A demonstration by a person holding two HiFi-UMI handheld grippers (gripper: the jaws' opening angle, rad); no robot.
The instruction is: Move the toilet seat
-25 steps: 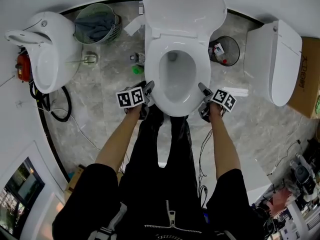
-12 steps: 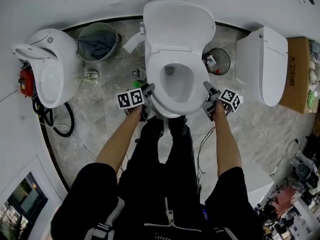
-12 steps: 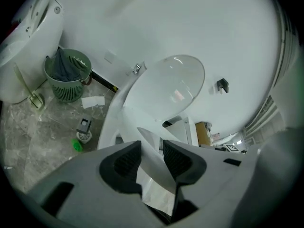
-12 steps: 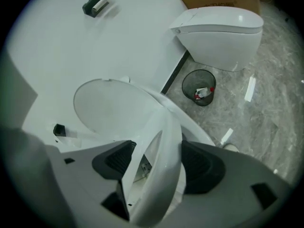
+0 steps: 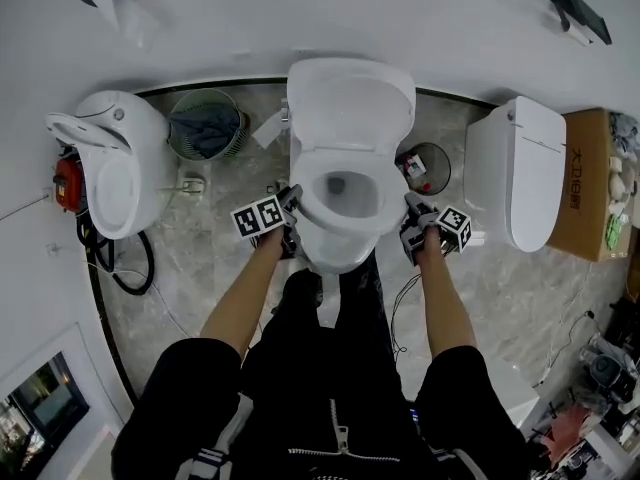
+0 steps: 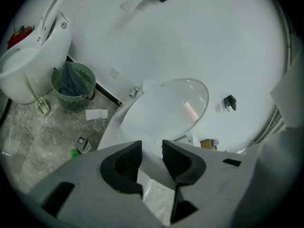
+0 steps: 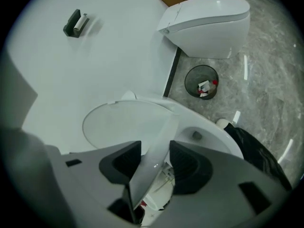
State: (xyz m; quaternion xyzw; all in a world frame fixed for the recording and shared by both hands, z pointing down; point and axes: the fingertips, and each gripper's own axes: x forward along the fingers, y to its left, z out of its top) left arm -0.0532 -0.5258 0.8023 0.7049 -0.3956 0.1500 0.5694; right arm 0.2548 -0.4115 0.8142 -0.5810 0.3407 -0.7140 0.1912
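Observation:
The white toilet seat (image 5: 342, 228) of the middle toilet is tilted, its front raised off the bowl (image 5: 335, 256); the lid (image 5: 350, 103) stands upright behind. My left gripper (image 5: 290, 204) grips the seat's left rim and my right gripper (image 5: 411, 209) its right rim. In the left gripper view the seat edge (image 6: 151, 166) runs between the pads of the left gripper (image 6: 152, 156), whose jaws have just been closing on it. In the right gripper view the thin seat edge (image 7: 156, 148) slants between the jaws of the right gripper (image 7: 155, 164), which have also just been closing.
Another white toilet (image 5: 115, 158) with a raised lid stands at the left, next to a green basket (image 5: 205, 123). A black mesh bin (image 5: 425, 168), a closed toilet (image 5: 525, 168) and a cardboard box (image 5: 592, 178) are at the right. Cables (image 5: 120, 258) lie on the marble floor.
Both grippers have risen at the sides of the toilet and the seat's front has come up off the bowl with them. The view has drawn back from the toilet.

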